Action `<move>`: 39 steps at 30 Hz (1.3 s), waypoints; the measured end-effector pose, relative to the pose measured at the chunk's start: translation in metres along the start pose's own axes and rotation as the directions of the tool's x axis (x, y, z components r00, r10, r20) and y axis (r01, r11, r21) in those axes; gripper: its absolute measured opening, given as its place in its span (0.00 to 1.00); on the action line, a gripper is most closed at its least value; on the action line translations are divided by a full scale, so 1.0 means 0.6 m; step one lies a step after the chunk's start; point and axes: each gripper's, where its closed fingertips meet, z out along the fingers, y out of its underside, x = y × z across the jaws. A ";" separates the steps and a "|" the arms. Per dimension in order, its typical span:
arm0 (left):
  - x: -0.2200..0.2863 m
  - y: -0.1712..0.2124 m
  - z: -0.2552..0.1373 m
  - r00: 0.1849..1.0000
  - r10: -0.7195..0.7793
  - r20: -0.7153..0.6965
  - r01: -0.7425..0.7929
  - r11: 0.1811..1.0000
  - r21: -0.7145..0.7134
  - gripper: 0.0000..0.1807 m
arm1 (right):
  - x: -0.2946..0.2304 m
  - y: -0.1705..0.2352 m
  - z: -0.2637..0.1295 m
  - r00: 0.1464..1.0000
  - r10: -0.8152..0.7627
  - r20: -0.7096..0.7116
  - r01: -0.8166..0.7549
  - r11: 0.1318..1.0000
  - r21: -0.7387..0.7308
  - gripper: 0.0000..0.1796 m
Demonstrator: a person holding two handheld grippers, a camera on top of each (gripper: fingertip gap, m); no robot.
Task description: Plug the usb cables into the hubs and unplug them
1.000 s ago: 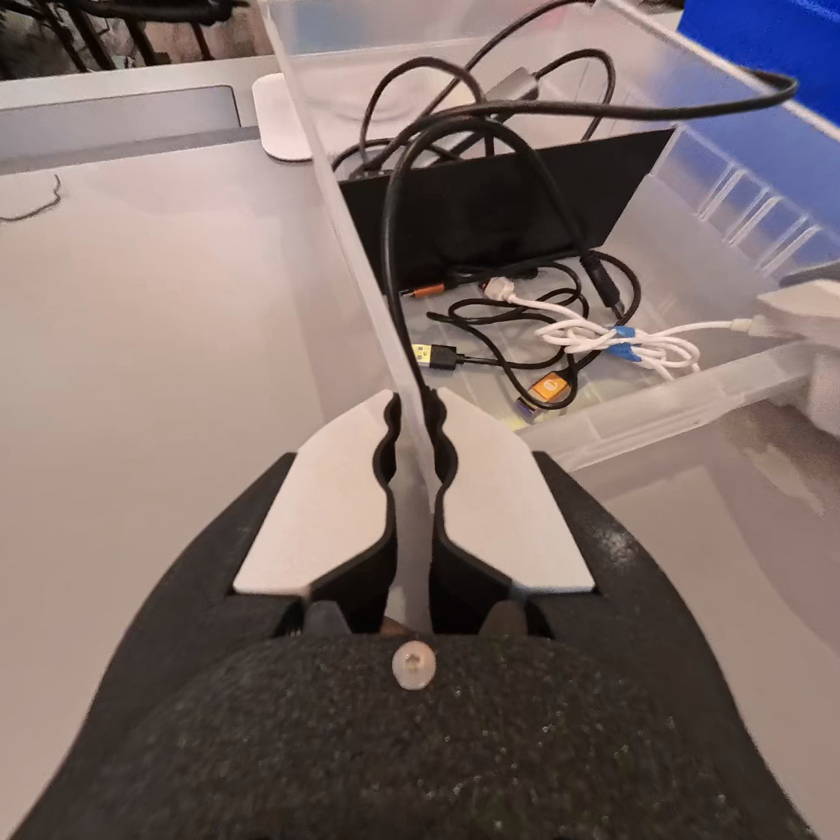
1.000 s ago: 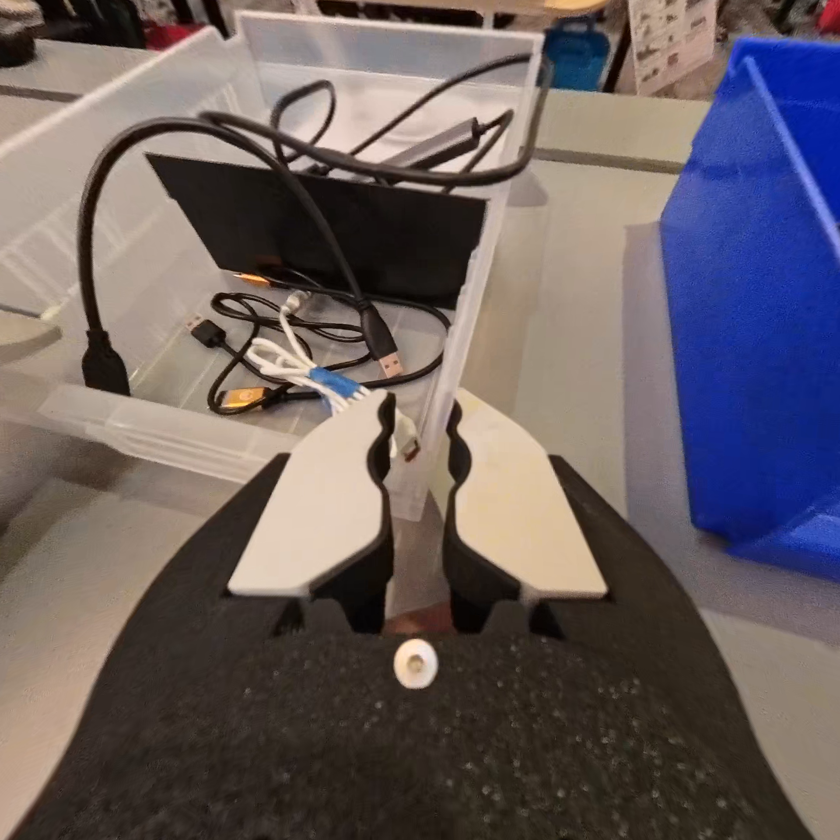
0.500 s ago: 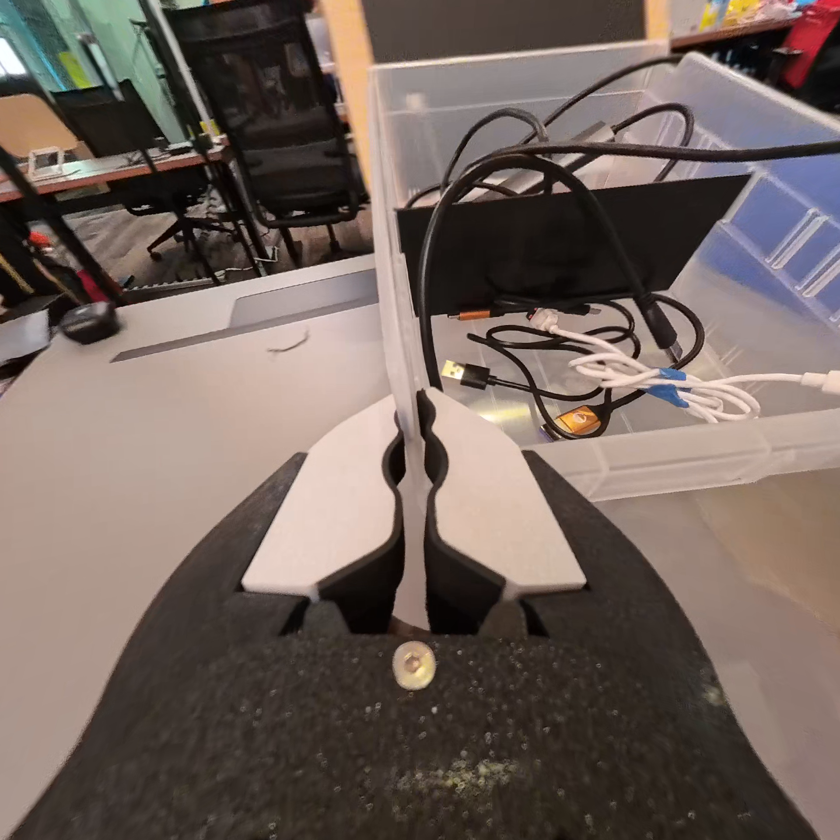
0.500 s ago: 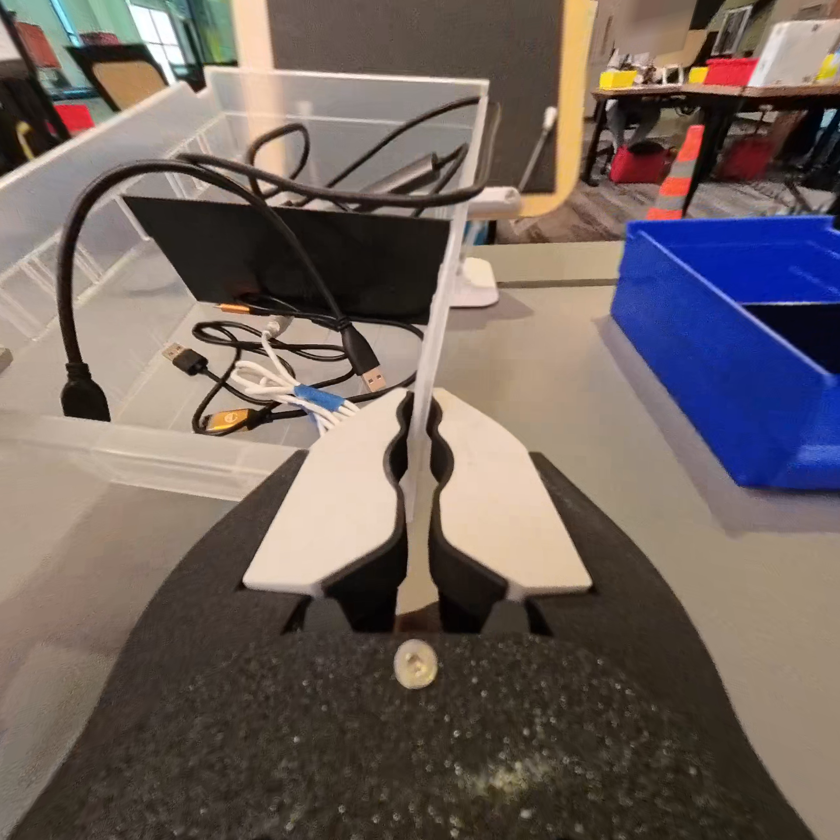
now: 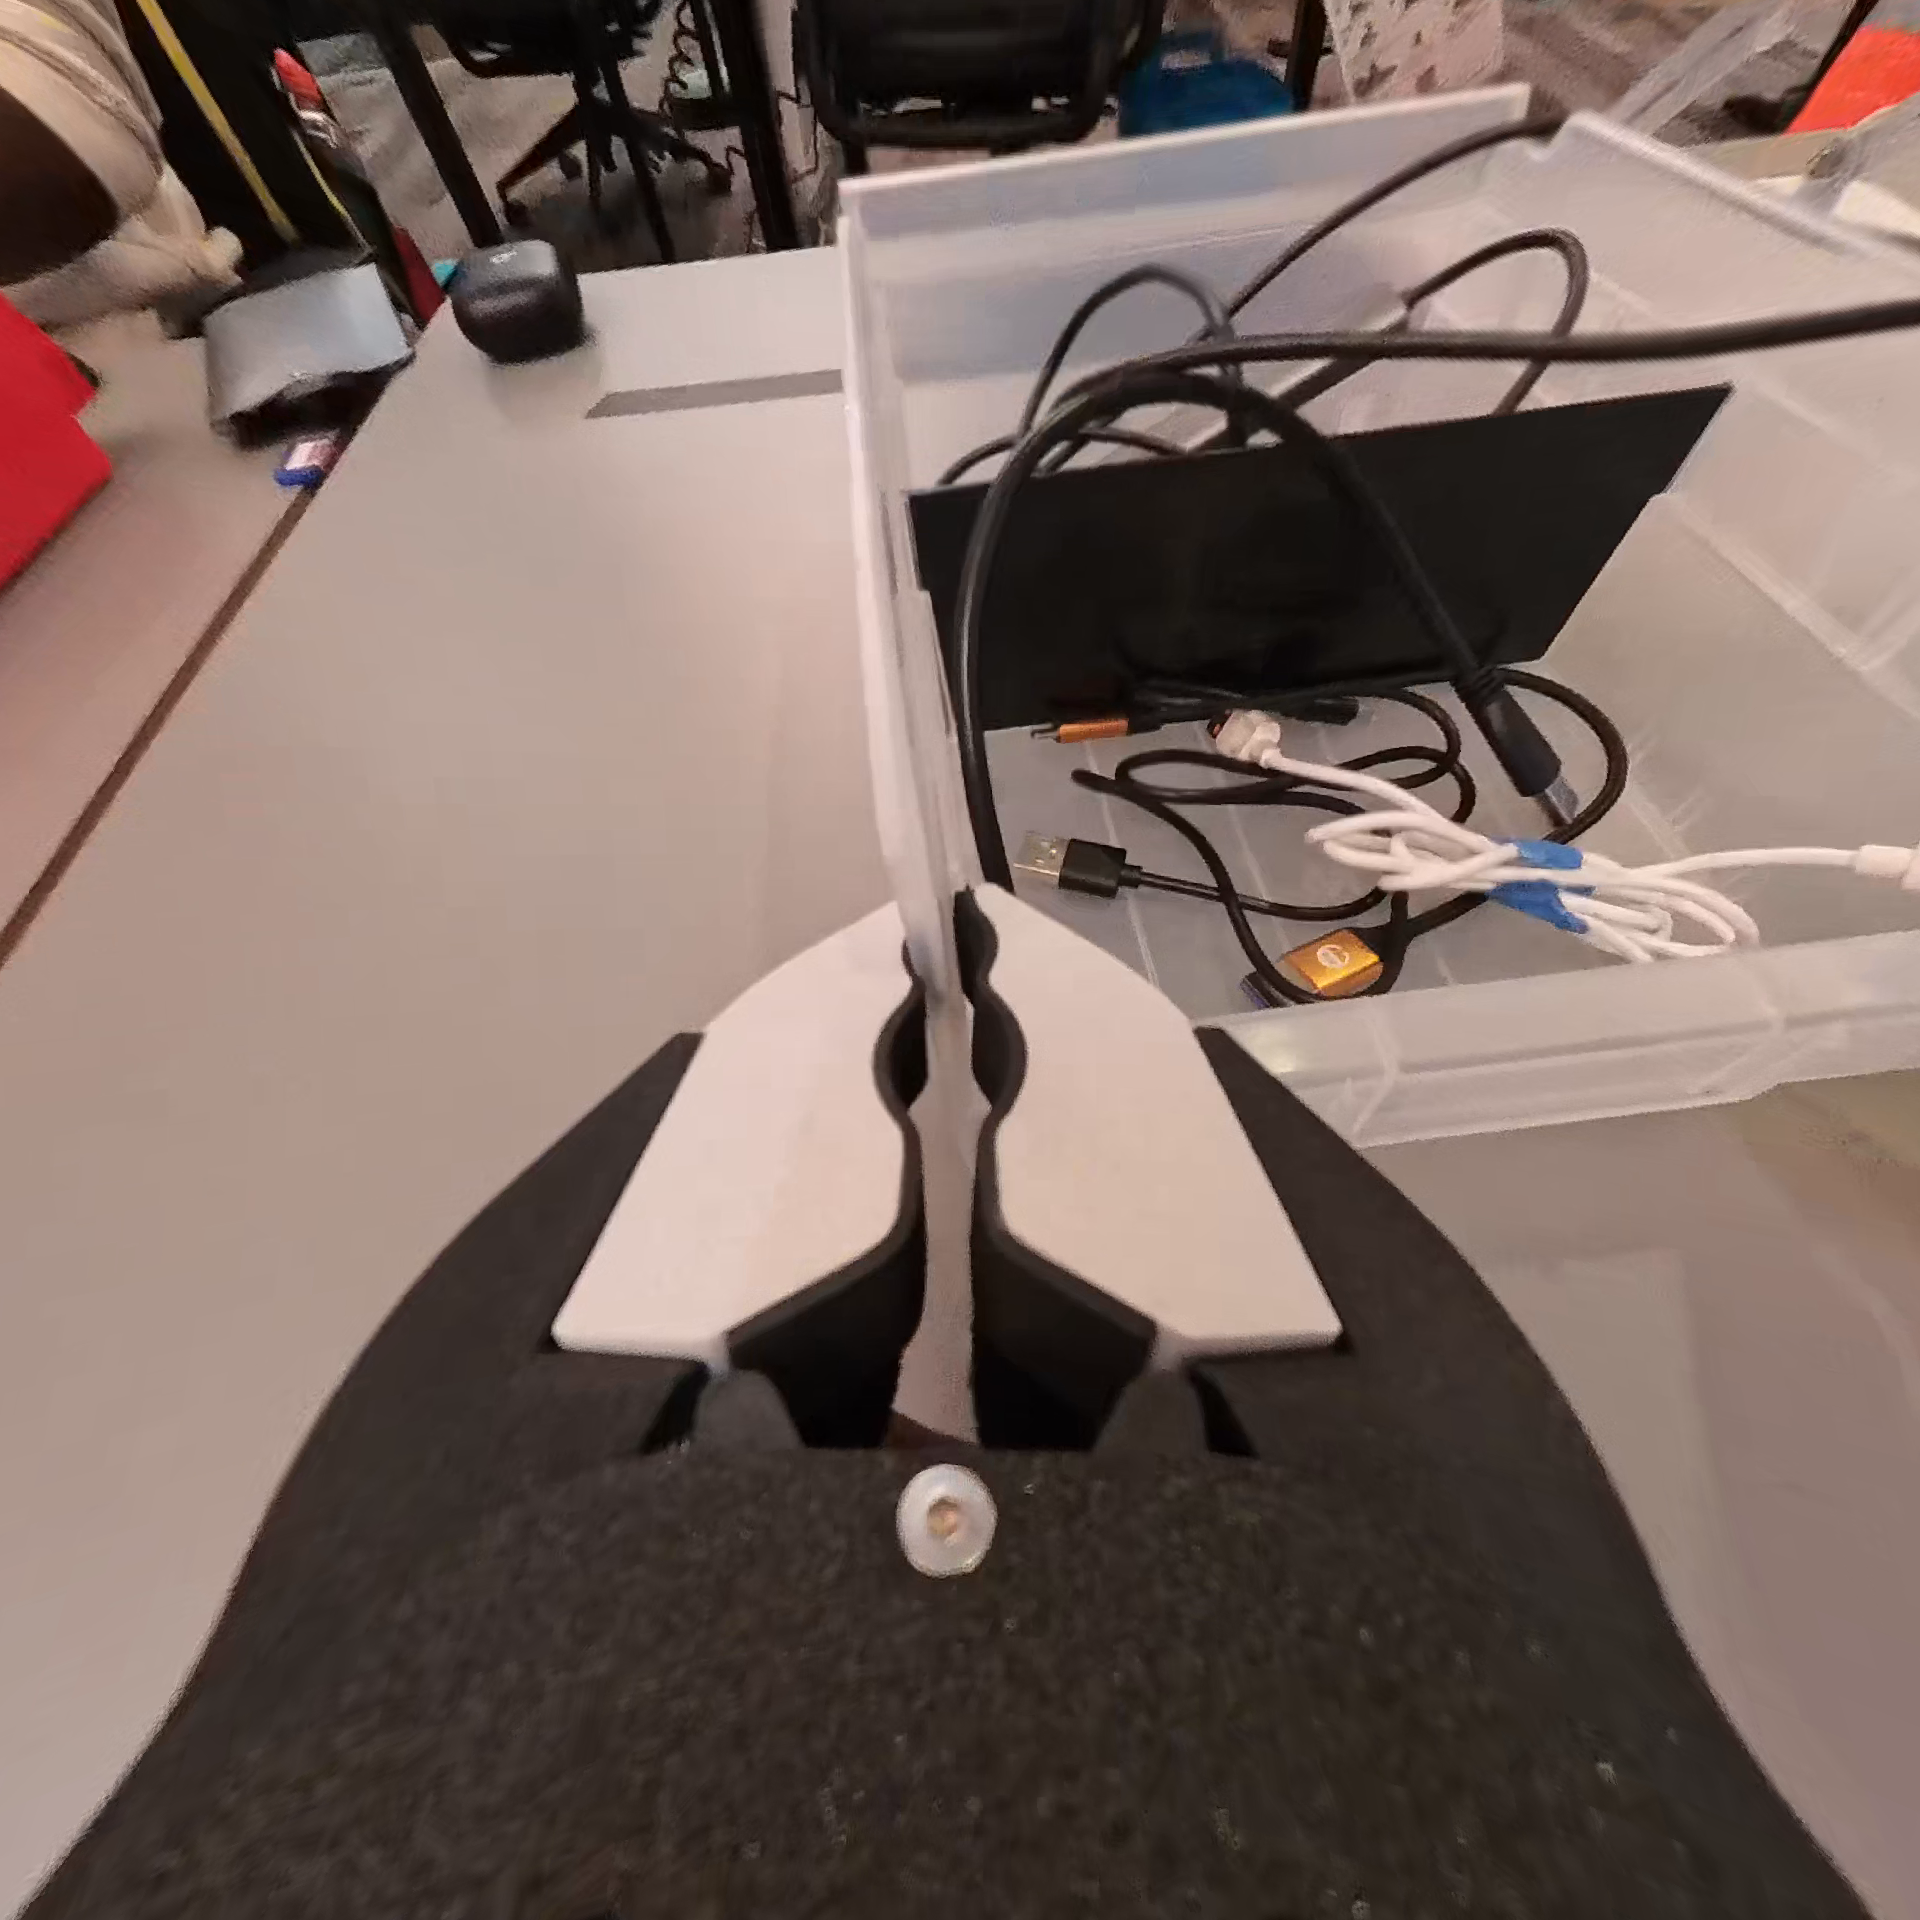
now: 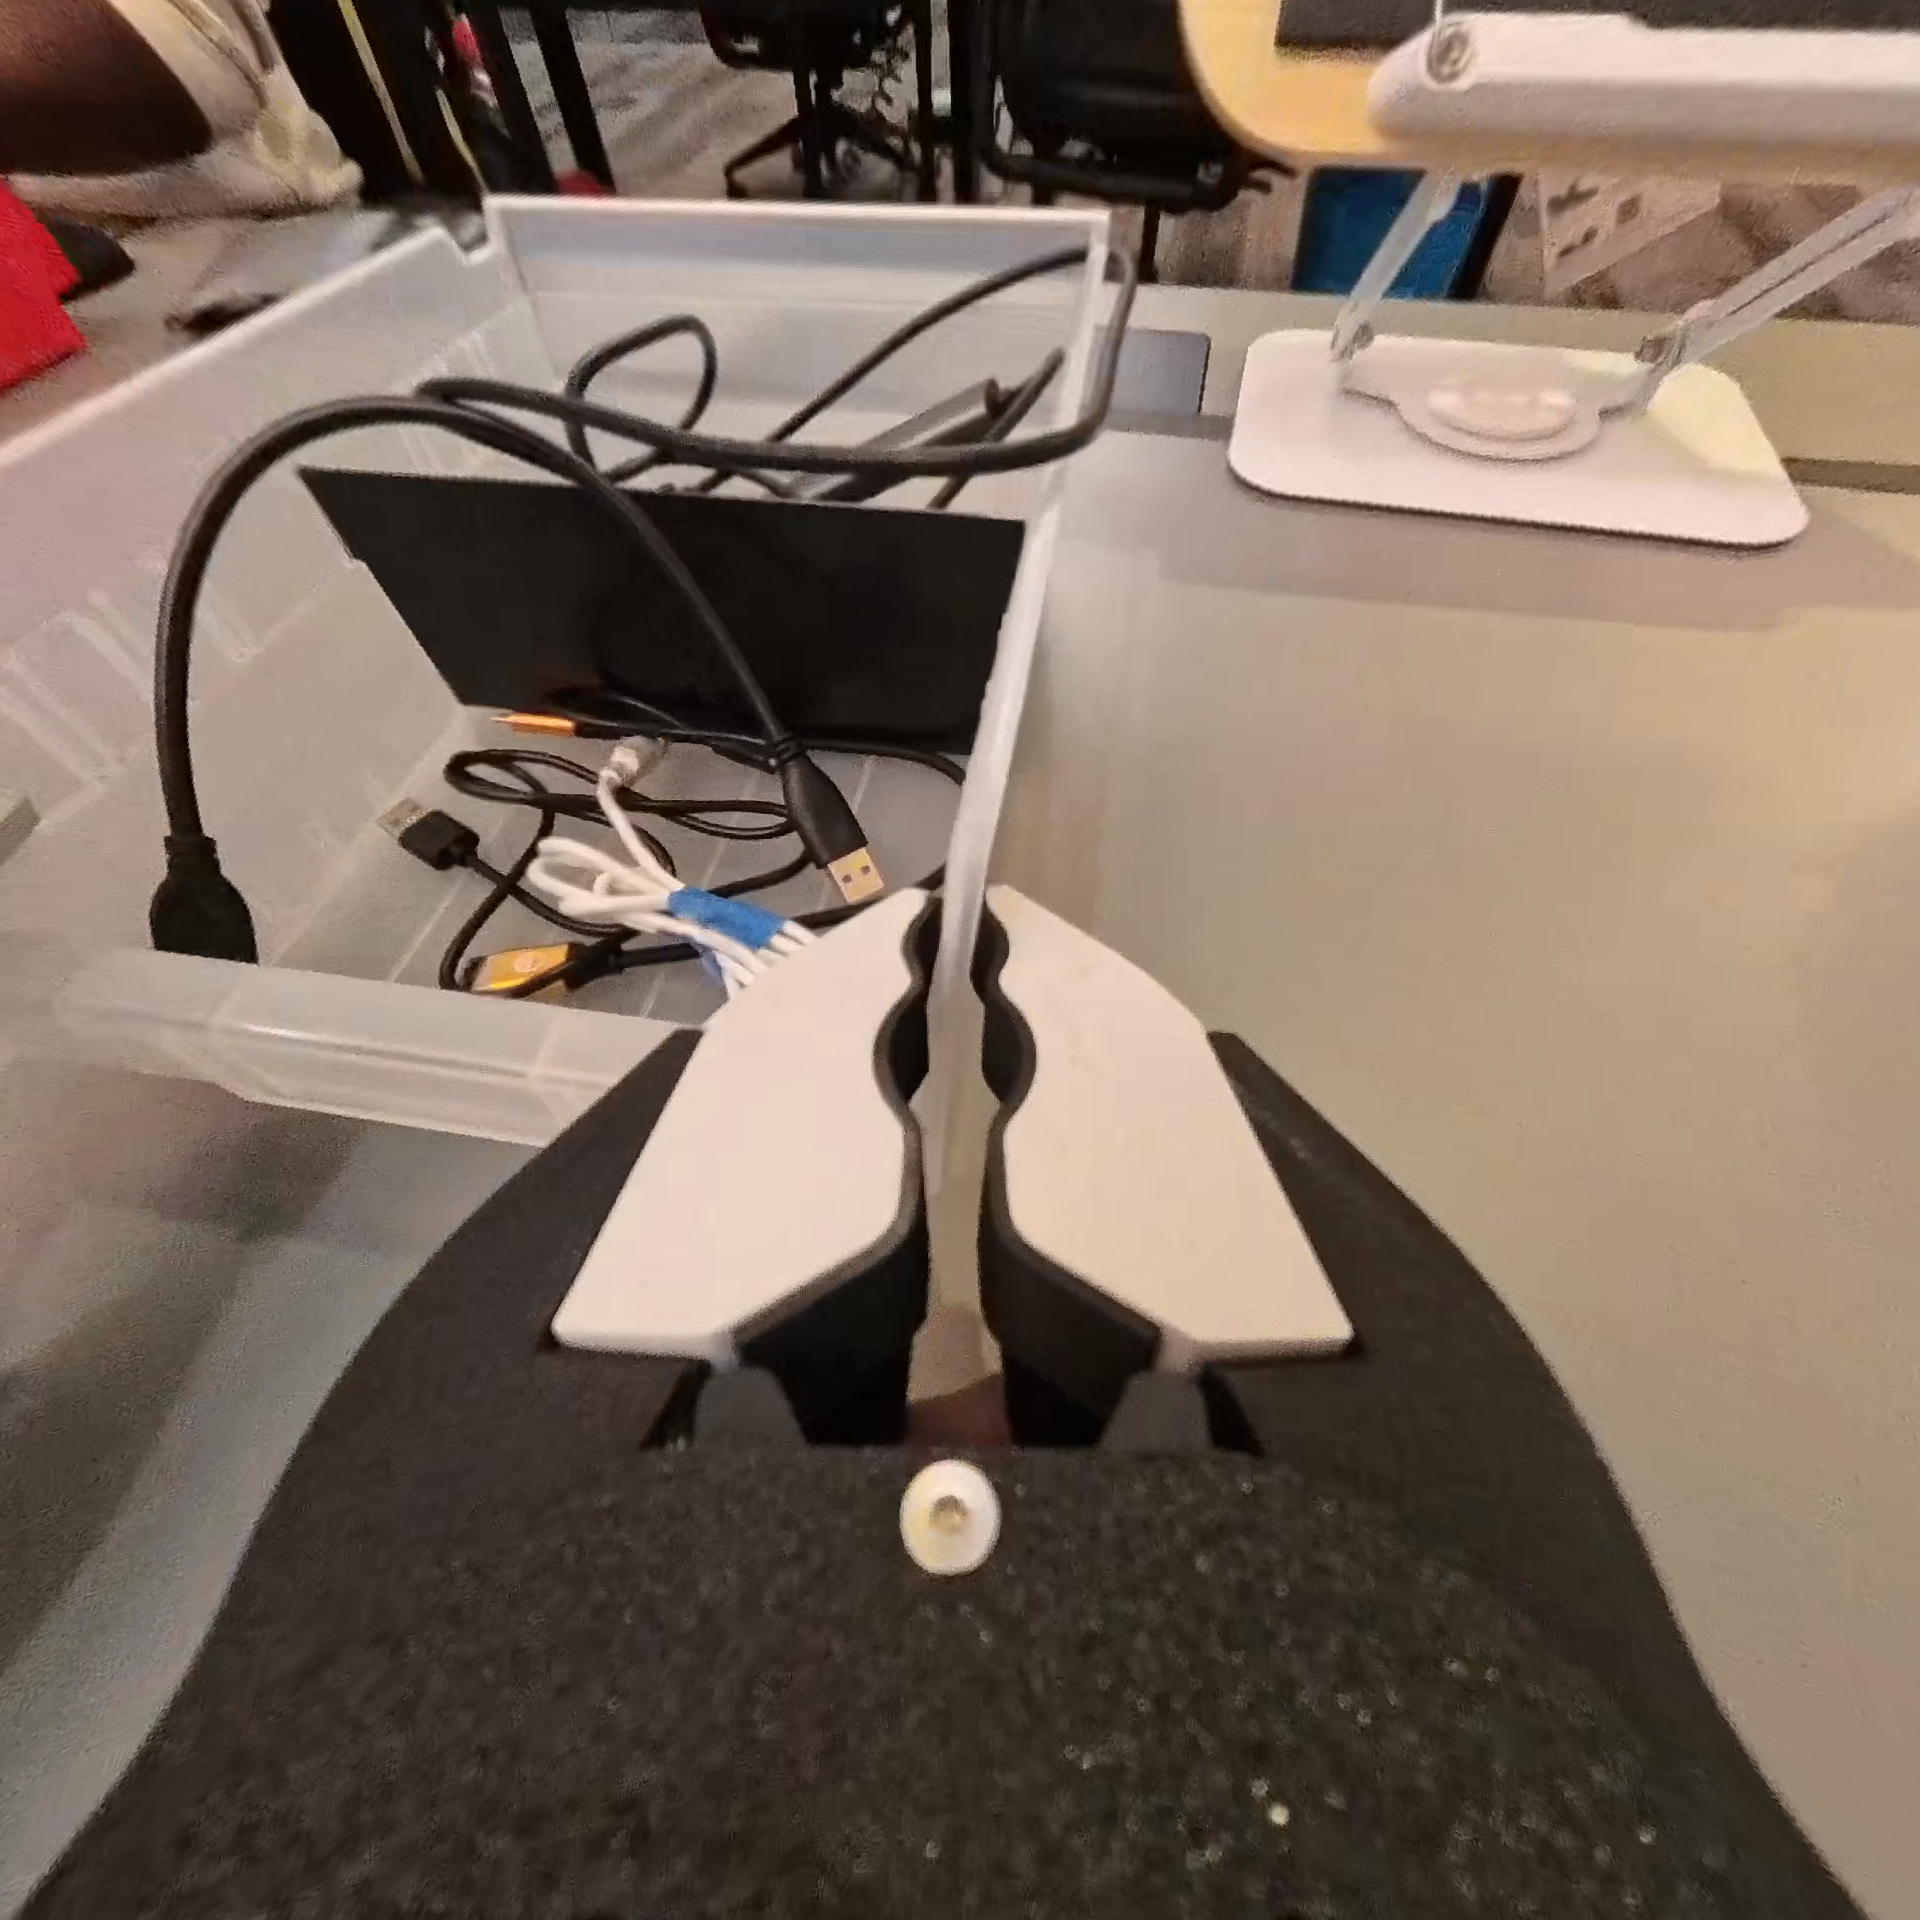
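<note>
A clear plastic bin (image 5: 1558,1029) holds tangled black USB cables (image 5: 1184,873), a white cable bundle with blue tape (image 5: 1507,873) and an orange-headed plug (image 5: 1335,961). A black divider (image 5: 1247,561) stands across the bin. My left gripper (image 5: 940,925) is shut on the bin's left wall. My right gripper (image 6: 956,914) is shut on the right wall of the bin (image 6: 343,1029). The right wrist view shows the white bundle (image 6: 665,904), a gold-tipped black plug (image 6: 847,831) and the divider (image 6: 675,603). More cables and a grey bar lie behind the divider, partly hidden.
The bin is over a grey table (image 5: 468,779). A small black box (image 5: 514,301), a grey pouch (image 5: 301,343) and a red object (image 5: 42,447) lie at its far left. A white stand base (image 6: 1507,457) sits at the far right. Office chairs stand beyond.
Both grippers have closed from a small gap onto the bin's side walls. The bin has moved with them against the background. The blue bin has left the right wrist view.
</note>
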 end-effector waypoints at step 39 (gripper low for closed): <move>0.256 -0.004 -0.048 0.976 -0.005 -0.219 0.010 1.000 0.020 0.18 | 0.741 0.092 -0.228 0.974 0.133 -0.181 -0.130 0.991 0.025 0.19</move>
